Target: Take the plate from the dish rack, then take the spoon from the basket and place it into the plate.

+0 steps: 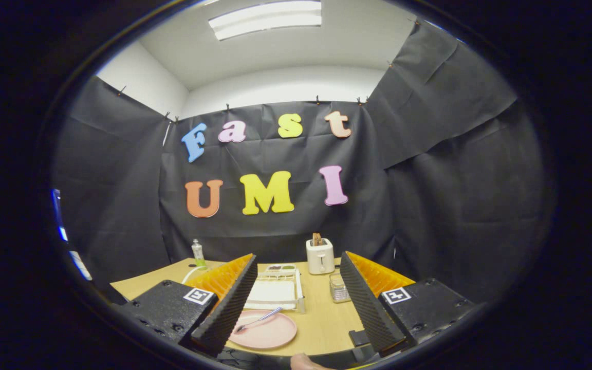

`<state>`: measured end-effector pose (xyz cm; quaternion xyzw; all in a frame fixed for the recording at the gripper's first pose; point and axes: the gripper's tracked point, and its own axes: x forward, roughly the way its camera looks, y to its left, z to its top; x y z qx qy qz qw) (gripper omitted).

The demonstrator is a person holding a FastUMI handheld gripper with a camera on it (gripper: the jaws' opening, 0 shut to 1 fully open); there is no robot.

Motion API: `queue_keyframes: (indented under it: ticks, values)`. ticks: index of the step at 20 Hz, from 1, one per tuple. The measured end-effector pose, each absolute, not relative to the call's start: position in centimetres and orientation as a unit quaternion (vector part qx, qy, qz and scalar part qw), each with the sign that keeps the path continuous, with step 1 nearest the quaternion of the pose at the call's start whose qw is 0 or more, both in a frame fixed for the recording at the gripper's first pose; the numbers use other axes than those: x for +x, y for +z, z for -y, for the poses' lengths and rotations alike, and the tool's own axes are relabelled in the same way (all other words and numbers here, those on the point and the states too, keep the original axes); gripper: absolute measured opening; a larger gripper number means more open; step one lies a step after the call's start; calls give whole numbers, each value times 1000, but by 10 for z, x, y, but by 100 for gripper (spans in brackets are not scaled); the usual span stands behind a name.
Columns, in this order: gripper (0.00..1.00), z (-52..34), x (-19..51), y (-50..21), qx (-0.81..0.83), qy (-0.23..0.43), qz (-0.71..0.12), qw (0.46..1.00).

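Staged recording booth, black cloth walls (455, 169) pinned up, tabletop (327, 318) kitchen props, toaster (320, 255), dish rack (275, 288)

My left finger (226, 303) covers the near left rim of the pink plate (270, 334), and the bowl of the spoon (258, 320) lying in it sits right at that finger's edge, too small to make out well. The same finger hides the left part of the white dish rack (275, 293). What sits in the rack's far compartment is too small to tell. The small clear basket (338, 288) is partly behind my right finger (370, 303), its contents unclear. Something brown pokes from the toaster (320, 256); I cannot tell what. My fingers stand wide apart, gripping nothing.
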<state>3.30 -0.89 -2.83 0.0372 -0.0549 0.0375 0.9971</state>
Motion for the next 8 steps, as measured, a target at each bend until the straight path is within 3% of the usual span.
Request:
queue_keyframes:
  ticks: [8]
  values:
    - [100, 8, 34, -32, 48, 46, 49, 997]
